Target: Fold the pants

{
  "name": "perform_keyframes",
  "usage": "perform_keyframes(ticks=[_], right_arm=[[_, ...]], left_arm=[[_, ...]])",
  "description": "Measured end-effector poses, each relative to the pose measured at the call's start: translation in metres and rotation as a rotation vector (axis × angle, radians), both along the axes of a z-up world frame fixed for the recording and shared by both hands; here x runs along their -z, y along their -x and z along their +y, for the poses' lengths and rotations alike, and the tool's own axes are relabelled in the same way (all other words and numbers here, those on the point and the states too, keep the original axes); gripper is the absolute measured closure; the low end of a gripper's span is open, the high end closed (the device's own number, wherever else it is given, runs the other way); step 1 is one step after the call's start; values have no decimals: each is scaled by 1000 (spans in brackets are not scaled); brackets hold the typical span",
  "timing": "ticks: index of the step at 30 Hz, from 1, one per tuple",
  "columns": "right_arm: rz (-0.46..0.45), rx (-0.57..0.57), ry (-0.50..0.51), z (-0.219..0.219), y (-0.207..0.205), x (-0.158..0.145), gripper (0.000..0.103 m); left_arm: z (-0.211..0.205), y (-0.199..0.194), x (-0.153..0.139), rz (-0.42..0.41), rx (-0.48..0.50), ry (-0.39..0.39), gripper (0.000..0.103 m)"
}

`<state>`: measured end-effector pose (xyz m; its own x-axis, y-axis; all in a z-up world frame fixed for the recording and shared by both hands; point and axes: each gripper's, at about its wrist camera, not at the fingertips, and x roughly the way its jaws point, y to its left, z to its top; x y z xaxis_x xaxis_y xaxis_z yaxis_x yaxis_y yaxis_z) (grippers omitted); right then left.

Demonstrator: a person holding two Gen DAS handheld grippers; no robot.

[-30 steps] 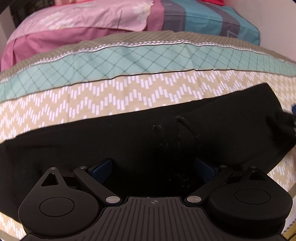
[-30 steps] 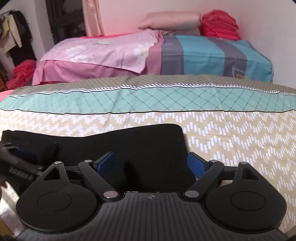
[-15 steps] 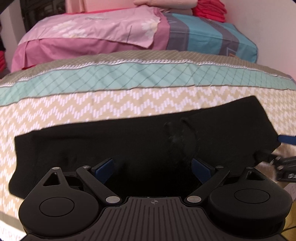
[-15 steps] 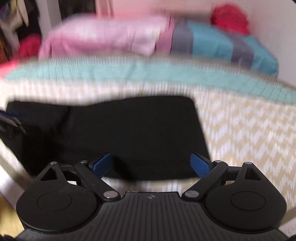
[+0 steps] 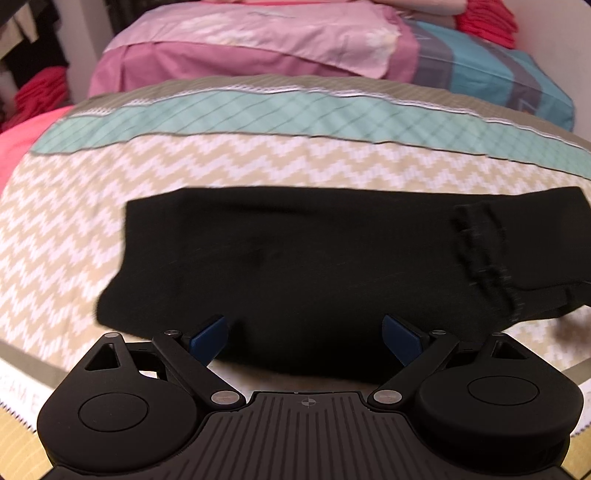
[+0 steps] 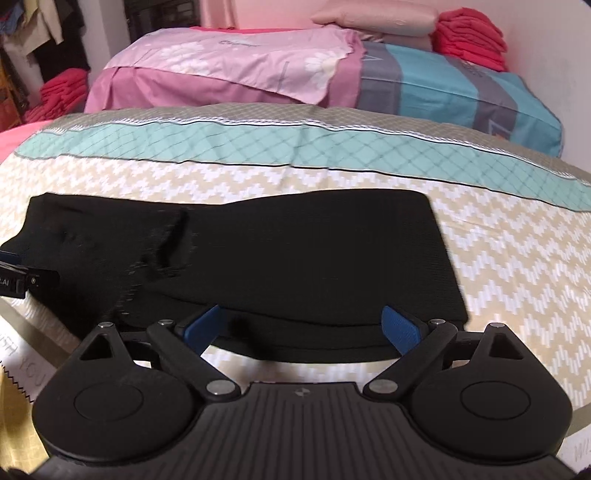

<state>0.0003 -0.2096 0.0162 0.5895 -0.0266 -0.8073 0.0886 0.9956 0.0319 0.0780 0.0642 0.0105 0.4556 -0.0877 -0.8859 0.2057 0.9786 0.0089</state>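
Black pants [image 5: 295, 258] lie in a long flat band across the beige chevron bedsheet [image 5: 258, 170]. Their rumpled seam [image 5: 480, 251] is toward the right in the left wrist view. My left gripper [image 5: 304, 332] hangs open over the pants' near edge, nothing between its blue pads. In the right wrist view the pants [image 6: 277, 258] end squarely at the right. My right gripper [image 6: 301, 326] is open too, its pads just above the near hem without pinching it. One black finger of the left gripper [image 6: 37, 278] pokes in at the left edge.
A teal diamond-patterned band [image 6: 295, 144] crosses the sheet behind the pants. Beyond stands a second bed with a pink cover [image 6: 240, 59] and blue stripes [image 6: 443, 88]. Red folded clothes [image 6: 469, 33] sit by the wall, more red clothes [image 6: 62, 88] at the left. The mattress's front edge is close below the grippers.
Both grippers have drawn back toward the bed's front edge, and the left one slid left along the pants. The pants' left end and near hem have come into view. The cloth lies still.
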Motion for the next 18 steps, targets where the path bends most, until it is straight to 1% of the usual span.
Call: perform_keyframes(ticks=[4,9,11,13,16,17,18], right_arm=[[-10,-48,12,23,-6,-3,8],[-41,-114,14,51,-14,-11,8],[-37,-146,20,62,-17,-9,7],[-11,-166,26,71,-22,-3,7],[94,-182,50,80,-34,15,7],[108,-184,70,83,-35,18,7],[102,-190,85,85,-34,17,7]], left_arm=[[23,3,1,10,-55,-18,0],[45,5,-4,1,-123,-83,0],[52,5,-6,-7,-144,-108,0],[56,3,-6,-10,-158,-131,0],[65,3,-8,-5,-181,-150,0],[68,3,-9,-5,-188,-152,0],[71,4,-10,-7,-194,-153,0]])
